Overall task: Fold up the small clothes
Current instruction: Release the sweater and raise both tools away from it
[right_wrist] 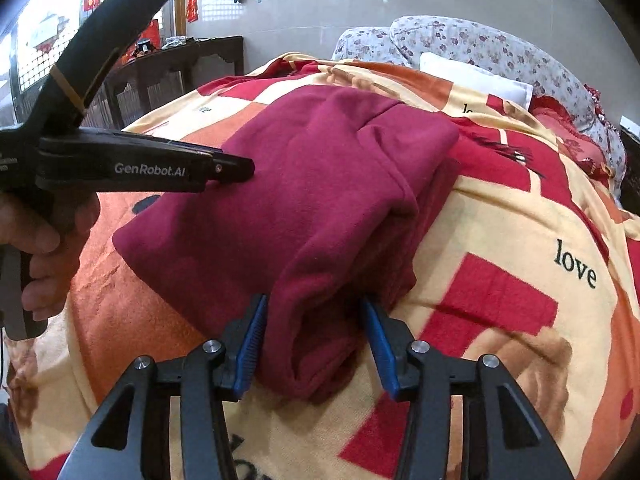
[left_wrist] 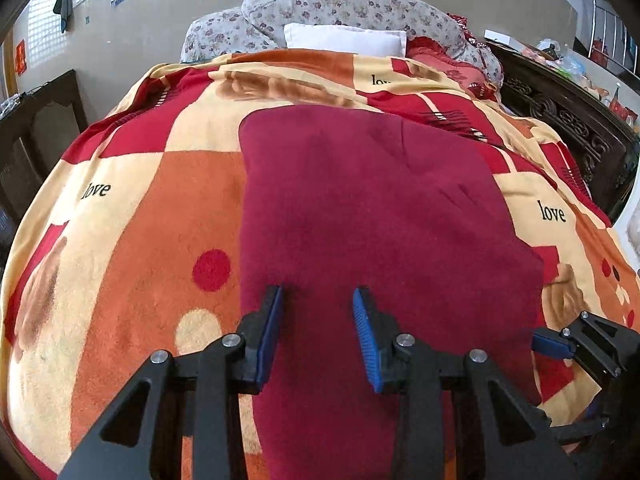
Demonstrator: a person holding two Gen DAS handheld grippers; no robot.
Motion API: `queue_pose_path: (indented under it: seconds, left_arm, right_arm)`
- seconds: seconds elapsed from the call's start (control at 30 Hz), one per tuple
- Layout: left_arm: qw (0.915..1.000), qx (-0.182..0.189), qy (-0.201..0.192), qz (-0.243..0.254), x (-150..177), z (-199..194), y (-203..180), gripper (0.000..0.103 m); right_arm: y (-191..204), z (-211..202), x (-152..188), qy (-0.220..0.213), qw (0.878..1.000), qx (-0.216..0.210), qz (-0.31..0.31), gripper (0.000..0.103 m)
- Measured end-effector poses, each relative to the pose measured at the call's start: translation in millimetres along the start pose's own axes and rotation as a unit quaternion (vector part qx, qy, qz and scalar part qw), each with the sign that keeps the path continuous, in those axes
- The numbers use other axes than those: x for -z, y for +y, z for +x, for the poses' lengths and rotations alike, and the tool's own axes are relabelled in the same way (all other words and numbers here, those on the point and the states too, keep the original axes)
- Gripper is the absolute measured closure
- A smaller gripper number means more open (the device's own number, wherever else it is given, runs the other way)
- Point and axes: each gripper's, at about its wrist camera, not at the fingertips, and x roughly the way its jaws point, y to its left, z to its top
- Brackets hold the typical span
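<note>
A dark red fleece garment (left_wrist: 372, 208) lies folded flat on a patterned blanket (left_wrist: 132, 208) on a bed. My left gripper (left_wrist: 318, 300) hovers low over its near edge with its blue pads apart and nothing between them. In the right wrist view the same garment (right_wrist: 304, 192) lies in layers, with a rolled fold at its near corner. My right gripper (right_wrist: 314, 312) is open, and that fold sits between its blue pads. The left gripper (right_wrist: 224, 170) shows at the left in this view. The right gripper's tip (left_wrist: 552, 344) shows at the right edge of the left wrist view.
The orange, red and cream blanket (right_wrist: 520, 280) with "love" printed on it covers the whole bed. A floral quilt (left_wrist: 340, 8) and a white pillow (left_wrist: 344, 40) lie at the head. A dark carved wooden frame (left_wrist: 560, 120) runs along the right. A dark cabinet (right_wrist: 176, 68) stands at the left.
</note>
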Motion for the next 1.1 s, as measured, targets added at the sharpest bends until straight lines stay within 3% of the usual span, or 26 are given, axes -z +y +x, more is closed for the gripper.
queue_pose_path:
  seconds: [0.37, 0.43, 0.53, 0.6, 0.63, 0.67, 0.83, 0.9, 0.97, 1.1]
  left_arm:
    - [0.9997, 0.022, 0.005, 0.009, 0.0, 10.9, 3.4, 0.067]
    - [0.9994, 0.033, 0.006, 0.002, -1.7, 6.1, 6.7, 0.067]
    - [0.9983, 0.054, -0.020, 0.003, -2.7, -18.0, 17.6, 0.066]
    - [0.9968, 0.059, -0.054, -0.003, 1.0, -38.7, 29.3, 0.058]
    - [0.9963, 0.057, -0.065, -0.007, 3.0, -44.2, 33.1, 0.047]
    - [0.9960, 0.053, -0.071, -0.014, 4.6, -47.7, 37.4, 0.042]
    - [0.9960, 0.049, -0.073, -0.014, 14.9, -53.5, 35.4, 0.042]
    - [0.9960, 0.046, -0.075, -0.019, 19.9, -58.7, 37.2, 0.031]
    - [0.9947, 0.040, -0.090, -0.032, 25.9, -69.5, 41.1, 0.010]
    - [0.9916, 0.017, -0.121, -0.041, 34.8, -91.4, 44.6, 0.000]
  right_arm:
    - [-1.6, 0.2, -1.1, 0.002, 1.000, -0.007, 0.005, 0.049]
    - [-0.9, -1.9, -3.7, 0.005, 1.000, -0.010, 0.004, 0.049]
    - [-8.5, -21.9, -19.0, -0.006, 0.999, -0.031, 0.032, 0.054]
    - [-16.9, -47.1, -34.7, -0.059, 0.997, -0.010, 0.047, 0.054]
    - [-20.5, -53.8, -42.4, -0.077, 0.996, 0.002, 0.052, 0.054]
    - [-24.3, -56.2, -52.4, -0.088, 0.994, 0.018, 0.059, 0.054]
    - [-22.1, -6.0, -94.0, -0.041, 0.998, 0.038, 0.040, 0.055]
    - [-22.3, 26.8, -96.3, 0.003, 0.998, 0.045, 0.032, 0.057]
    - [-30.9, 52.4, -89.8, 0.048, 0.996, 0.062, 0.048, 0.059]
    - [-30.9, 40.5, -93.2, 0.043, 0.995, 0.067, 0.061, 0.059]
